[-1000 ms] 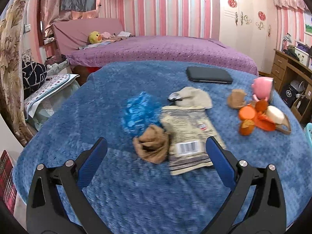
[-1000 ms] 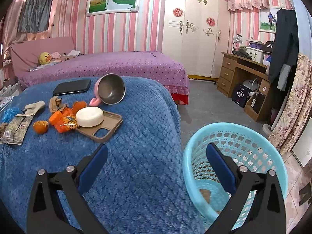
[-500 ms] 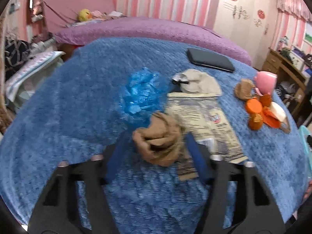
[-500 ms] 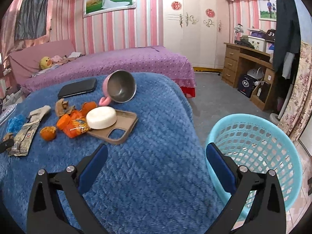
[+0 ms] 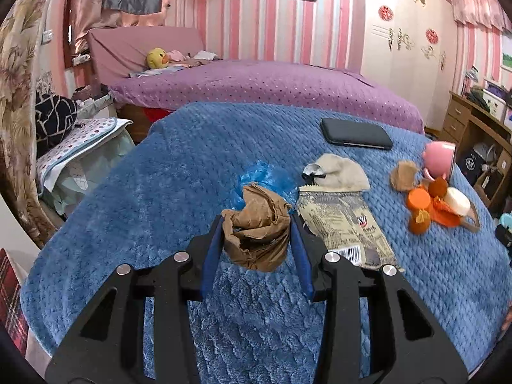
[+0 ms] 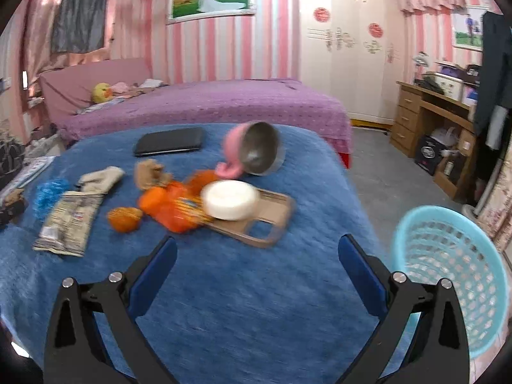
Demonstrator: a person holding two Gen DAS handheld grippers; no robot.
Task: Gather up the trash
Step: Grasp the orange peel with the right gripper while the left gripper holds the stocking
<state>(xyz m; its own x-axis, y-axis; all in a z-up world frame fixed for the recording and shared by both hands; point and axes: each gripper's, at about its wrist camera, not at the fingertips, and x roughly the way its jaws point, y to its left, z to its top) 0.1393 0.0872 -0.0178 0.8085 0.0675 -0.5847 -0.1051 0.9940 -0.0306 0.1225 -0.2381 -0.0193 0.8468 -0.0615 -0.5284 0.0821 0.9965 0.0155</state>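
Blue blanket [image 5: 179,172] under your work; turquoise basket [image 6: 448,256] on the floor at right. Right gripper [image 6: 256,256] gapes, nothing between. Left gripper [image 5: 256,236], jaws just closing, clamps the crumpled brown paper [image 5: 259,233], near centre.

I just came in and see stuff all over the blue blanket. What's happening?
Someone is tidying up trash. The left hand-held gripper has just been closing and now squeezes a crumpled brown paper ball. The right hand-held gripper is open and empty, near the light blue laundry basket. A snack wrapper and orange scraps lie uncollected.
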